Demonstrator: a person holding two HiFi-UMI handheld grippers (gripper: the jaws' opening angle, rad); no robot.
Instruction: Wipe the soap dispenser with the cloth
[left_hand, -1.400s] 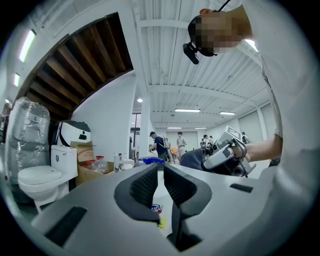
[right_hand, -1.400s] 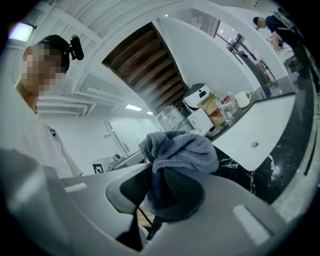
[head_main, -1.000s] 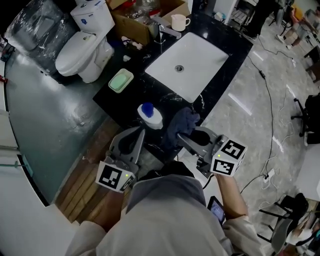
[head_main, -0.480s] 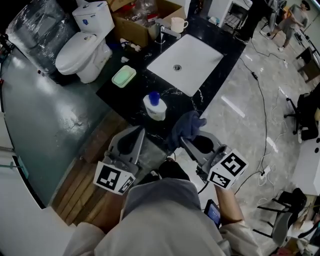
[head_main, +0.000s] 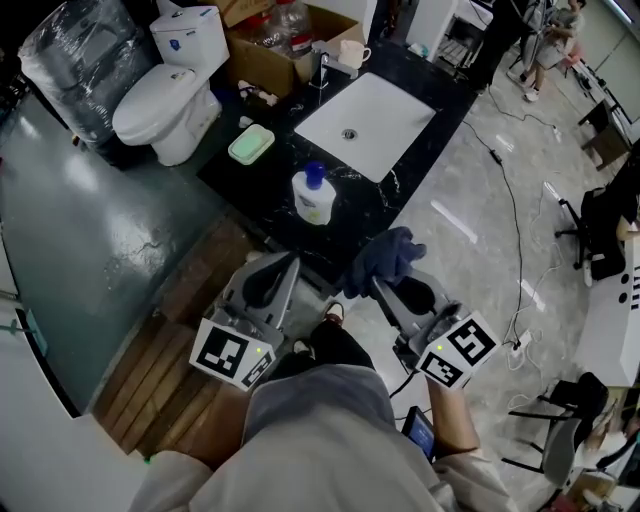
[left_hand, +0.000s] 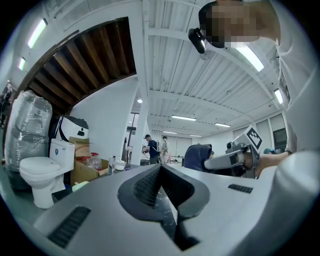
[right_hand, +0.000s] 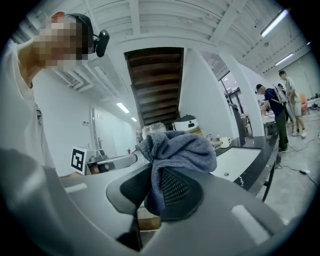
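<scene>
The soap dispenser (head_main: 312, 194), a white bottle with a blue pump top, stands on the black counter (head_main: 400, 195) near its front edge, left of the sink. My right gripper (head_main: 378, 283) is shut on the blue-grey cloth (head_main: 388, 257), which bunches up above its jaws (right_hand: 176, 151). It hangs off the counter's front edge, to the right of the dispenser and nearer me. My left gripper (head_main: 281, 268) is shut and holds nothing; its jaws meet in the left gripper view (left_hand: 161, 180). It sits below the dispenser in the head view, away from the counter.
A white sink basin (head_main: 366, 110) is set in the counter, with a tap (head_main: 326, 62) and a mug (head_main: 351, 52) behind it. A green soap dish (head_main: 250, 144) lies at the counter's left. A toilet (head_main: 165, 92) and cardboard box (head_main: 290, 40) stand further left. Cables run over the floor on the right.
Both grippers have drawn back from the counter toward me. The cloth, which was next to the dispenser, is now clear of it. The dispenser stands alone on the counter.
</scene>
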